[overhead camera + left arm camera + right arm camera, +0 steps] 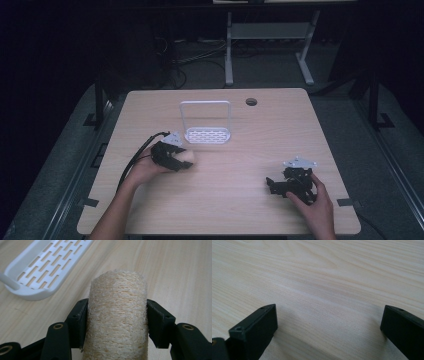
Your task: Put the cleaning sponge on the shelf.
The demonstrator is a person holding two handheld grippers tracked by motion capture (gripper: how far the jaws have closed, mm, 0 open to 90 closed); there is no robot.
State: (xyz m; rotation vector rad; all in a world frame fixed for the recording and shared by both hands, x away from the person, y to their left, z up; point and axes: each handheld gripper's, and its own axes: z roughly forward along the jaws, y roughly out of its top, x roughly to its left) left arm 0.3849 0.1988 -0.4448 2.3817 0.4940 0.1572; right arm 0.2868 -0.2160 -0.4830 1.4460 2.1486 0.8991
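Your table [235, 200] is the biggest thing here: a rounded-corner slab of pale wood-grain laminate across the middle of the high view, smooth and matte, with a small round dark cable hole [251, 102] near its upper edge.

Just above the centre of that view stands the white rack [207, 135]: a flat oblong tray of smooth plastic, pierced with rows of short slots, and a thin bent hoop rising from its back edge. In the left gripper view its slotted tray fills the upper left corner.

Next comes the loofah roll [117, 315], a stubby cylinder of straw-coloured, coarse, hairy fibre with a rounded far end. In the left gripper view it runs up the lower middle of the frame; in the high view it is the pale lump left of centre, just below and left of the rack.

Your left gripper [117, 322] has it clamped: the two black, boxy jaws press flat against the roll's two sides, and the roll pokes out past their tips.

Your right gripper [329, 322] sits at the lower right of the high view, well apart from the roll, with its jaws spread wide over bare wood.
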